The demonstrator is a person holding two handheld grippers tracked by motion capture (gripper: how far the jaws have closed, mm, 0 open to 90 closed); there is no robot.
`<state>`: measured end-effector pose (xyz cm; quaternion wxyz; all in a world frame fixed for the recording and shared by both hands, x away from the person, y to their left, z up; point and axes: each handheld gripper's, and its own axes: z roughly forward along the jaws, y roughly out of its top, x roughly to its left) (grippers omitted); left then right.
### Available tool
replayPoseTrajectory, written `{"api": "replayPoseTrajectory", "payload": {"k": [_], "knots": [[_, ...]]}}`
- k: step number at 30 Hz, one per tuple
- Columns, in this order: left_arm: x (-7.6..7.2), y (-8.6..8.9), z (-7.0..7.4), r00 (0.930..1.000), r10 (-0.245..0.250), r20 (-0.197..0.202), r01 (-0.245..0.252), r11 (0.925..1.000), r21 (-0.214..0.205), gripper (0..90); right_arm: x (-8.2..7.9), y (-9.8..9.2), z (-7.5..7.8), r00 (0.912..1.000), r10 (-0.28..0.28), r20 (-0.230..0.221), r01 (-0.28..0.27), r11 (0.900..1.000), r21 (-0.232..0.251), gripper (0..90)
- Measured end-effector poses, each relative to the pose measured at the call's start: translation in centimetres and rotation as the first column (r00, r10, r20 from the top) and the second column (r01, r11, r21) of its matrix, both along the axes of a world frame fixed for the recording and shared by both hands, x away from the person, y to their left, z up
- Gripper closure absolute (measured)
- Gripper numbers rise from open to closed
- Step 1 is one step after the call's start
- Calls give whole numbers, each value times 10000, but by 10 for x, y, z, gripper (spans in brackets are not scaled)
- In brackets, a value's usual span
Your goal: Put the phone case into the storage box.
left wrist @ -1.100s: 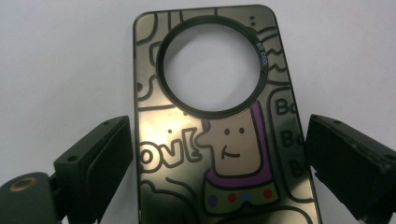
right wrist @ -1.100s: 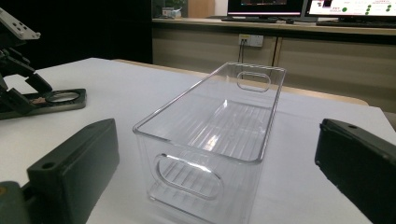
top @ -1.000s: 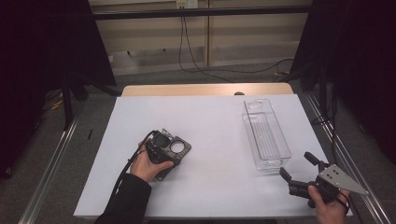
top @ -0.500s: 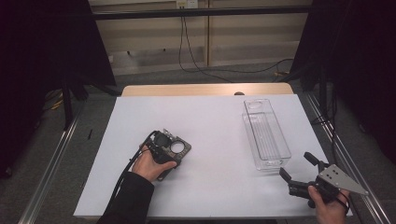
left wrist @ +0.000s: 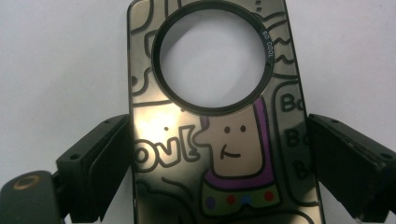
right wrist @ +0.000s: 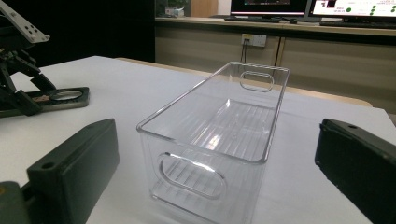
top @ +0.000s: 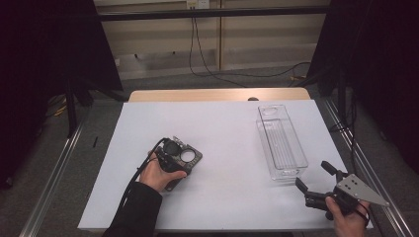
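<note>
A dark, glossy phone case [left wrist: 219, 154] with cartoon drawings and a round camera hole lies flat on the white table [top: 232, 148]. My left gripper [left wrist: 217, 154] stands over it, its jaws have just been closing, and the pads [left wrist: 112, 163] meet the case's two long edges. In the high view the left gripper [top: 174, 152] and the case [top: 190, 157] sit left of centre under the person's left hand. My right gripper [top: 312, 173] rests at the near right corner, open with nothing between its jaws, pointing at a clear plastic bin [top: 280, 140].
The empty clear bin [right wrist: 219, 135] stands lengthwise on the right side of the table, just ahead of the right gripper [right wrist: 219, 186]. A cable [top: 138, 177] trails from the left gripper along the sleeve. Metal rails [top: 365, 163] flank the table.
</note>
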<state>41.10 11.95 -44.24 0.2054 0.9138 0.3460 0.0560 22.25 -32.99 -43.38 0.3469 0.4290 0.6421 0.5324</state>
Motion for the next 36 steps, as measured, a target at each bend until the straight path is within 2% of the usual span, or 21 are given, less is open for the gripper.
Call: {"api": "replayPoseTrajectory", "payload": {"k": [11, 12, 17, 22, 24, 26, 27, 30, 36], "knots": [[0, 1, 2, 9999, 101, 6, -101, 9999, -90, 114, 0, 0, 0, 10000, 26, 18, -26, 10000, -28, 0], [0, 1, 2, 9997, 256, 39, -255, 9995, -171, 115, 0, 0, 0, 10000, 25, 21, -25, 10000, -33, 0], [0, 3, 2, 9999, 114, 43, -113, 9996, -245, 117, 0, -1, 0, 10000, 14, 16, -14, 10000, -25, 0], [1, 6, 2, 9997, 191, 147, -187, 9994, -276, 118, 0, 0, 0, 10000, 19, 21, -19, 10000, -18, 0], [2, 8, 3, 9995, 248, 204, -239, 9988, -418, 117, 0, 0, 0, 10000, 18, 17, -18, 10000, -22, 0], [2, 10, 5, 9989, 86, 463, -56, 9979, -642, 117, 0, 0, 0, 10000, 9, 18, -9, 10000, -15, 0], [2, 11, 6, 9989, 71, 464, -32, 9965, -835, 117, 0, -1, 0, 10000, 10, 12, -10, 10000, -17, 0], [2, 13, 9, 9965, 159, 815, -59, 9926, -1213, 117, 0, -1, 0, 10000, 5, 23, -5, 10000, -17, 0], [0, 18, 18, 9916, 316, 1256, -95, 9850, -1723, 117, 0, 0, 0, 10000, 9, 8, -9, 10000, -5, 0]]}}
